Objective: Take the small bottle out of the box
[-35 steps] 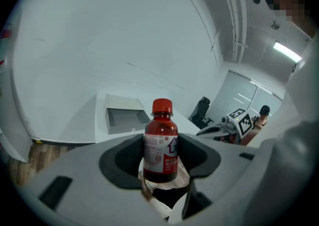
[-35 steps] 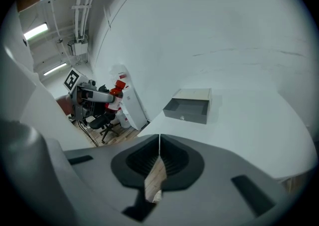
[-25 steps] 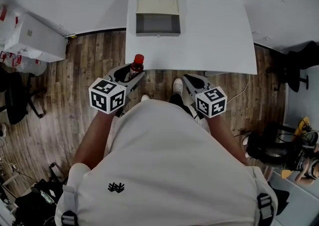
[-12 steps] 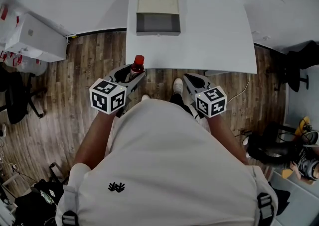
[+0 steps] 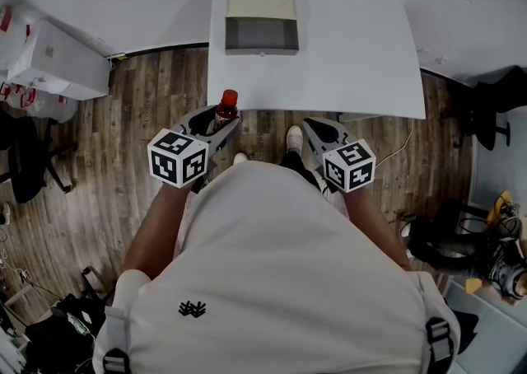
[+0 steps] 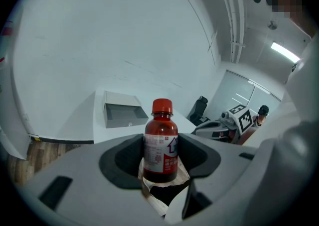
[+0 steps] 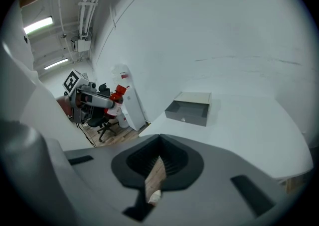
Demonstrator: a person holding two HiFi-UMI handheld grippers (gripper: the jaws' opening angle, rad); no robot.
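Observation:
A small bottle (image 5: 226, 109) with dark red contents, a red cap and a white label stands upright between the jaws of my left gripper (image 5: 221, 117), which is shut on it, just off the near left corner of the white table (image 5: 354, 51). The left gripper view shows the bottle (image 6: 161, 143) pinched in the padded jaws of the left gripper (image 6: 160, 156). The grey box (image 5: 261, 22) lies open and empty-looking at the table's far side. My right gripper (image 5: 311, 127) hangs shut and empty before the table's near edge; its jaw tips meet in the right gripper view (image 7: 159, 138).
Wooden floor lies under both grippers. A white cabinet (image 5: 53, 63) and a black chair (image 5: 29, 158) stand at the left, another dark chair (image 5: 486, 109) at the right. The person's shoe (image 5: 293, 142) shows between the grippers.

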